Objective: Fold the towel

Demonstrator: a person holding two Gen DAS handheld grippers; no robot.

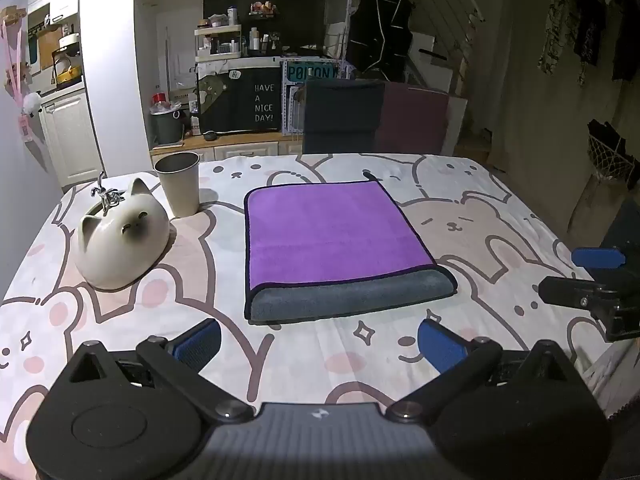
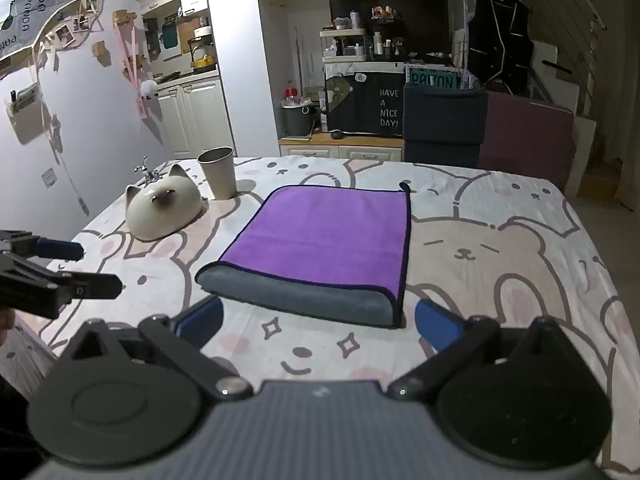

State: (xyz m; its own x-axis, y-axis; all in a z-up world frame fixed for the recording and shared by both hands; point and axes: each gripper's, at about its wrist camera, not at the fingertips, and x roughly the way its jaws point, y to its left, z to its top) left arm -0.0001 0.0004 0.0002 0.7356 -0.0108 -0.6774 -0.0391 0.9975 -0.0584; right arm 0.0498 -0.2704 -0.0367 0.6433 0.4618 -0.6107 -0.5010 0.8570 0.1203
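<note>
A purple towel (image 1: 332, 232) with a grey underside lies folded flat on the table, its grey fold edge (image 1: 348, 294) toward me. It also shows in the right wrist view (image 2: 324, 236). My left gripper (image 1: 320, 340) is open and empty, just short of the towel's near edge. My right gripper (image 2: 318, 326) is open and empty, also just short of the near edge. Each gripper shows in the other's view: the right (image 1: 588, 276) at the right, the left (image 2: 76, 268) at the left.
A cat-shaped ceramic bowl (image 1: 120, 236) and a beige cup (image 1: 179, 188) stand left of the towel on the cartoon-print tablecloth (image 1: 480, 220). Dark chairs (image 1: 340, 116) stand behind the table's far edge. Kitchen cabinets lie beyond.
</note>
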